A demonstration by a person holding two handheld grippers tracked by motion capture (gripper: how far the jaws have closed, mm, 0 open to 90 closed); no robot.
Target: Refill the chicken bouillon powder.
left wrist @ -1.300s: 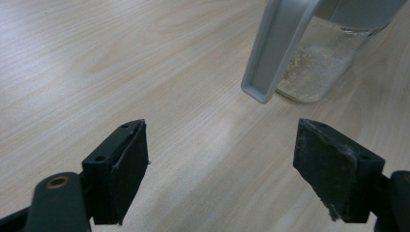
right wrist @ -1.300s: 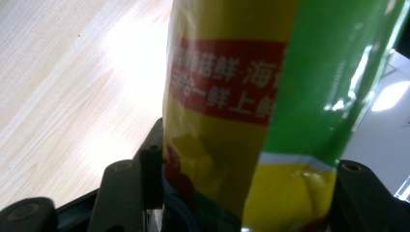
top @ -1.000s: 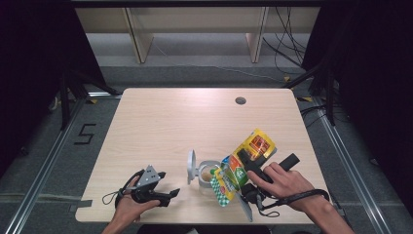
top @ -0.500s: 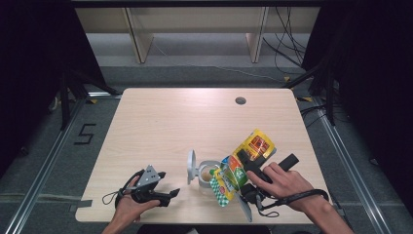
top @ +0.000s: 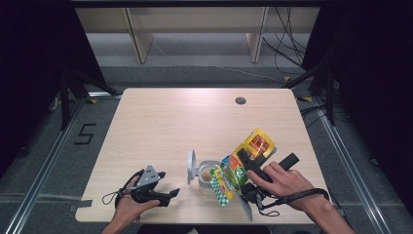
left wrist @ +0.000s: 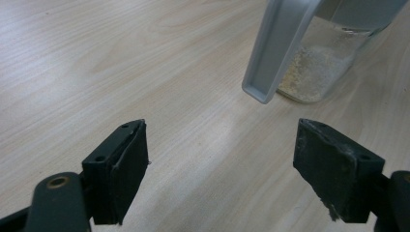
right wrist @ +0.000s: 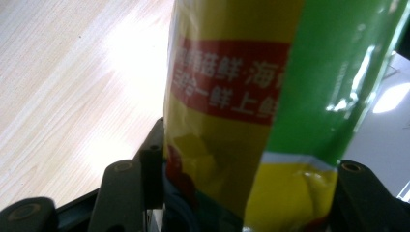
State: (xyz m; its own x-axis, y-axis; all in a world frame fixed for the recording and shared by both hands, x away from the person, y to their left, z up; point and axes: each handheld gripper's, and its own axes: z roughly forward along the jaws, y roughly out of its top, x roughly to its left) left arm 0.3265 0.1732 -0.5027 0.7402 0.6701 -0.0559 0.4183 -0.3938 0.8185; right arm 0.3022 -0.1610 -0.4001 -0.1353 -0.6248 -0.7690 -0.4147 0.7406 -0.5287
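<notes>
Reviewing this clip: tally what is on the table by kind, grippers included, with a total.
Grippers: 2, the left gripper open and holding nothing, the right gripper shut on the yellow and green packet
Clear container with open grey lid, powder inside: 1
Snack packets: 2, the yellow and green packet and a yellow packet
Total: 5

Table [top: 185,122] is pale, smooth wood; the snack bags [top: 233,171] are shiny plastic; the jar [left wrist: 333,53] is clear plastic.

Yellow-green pouch [right wrist: 270,96] (red band, white characters)
</notes>
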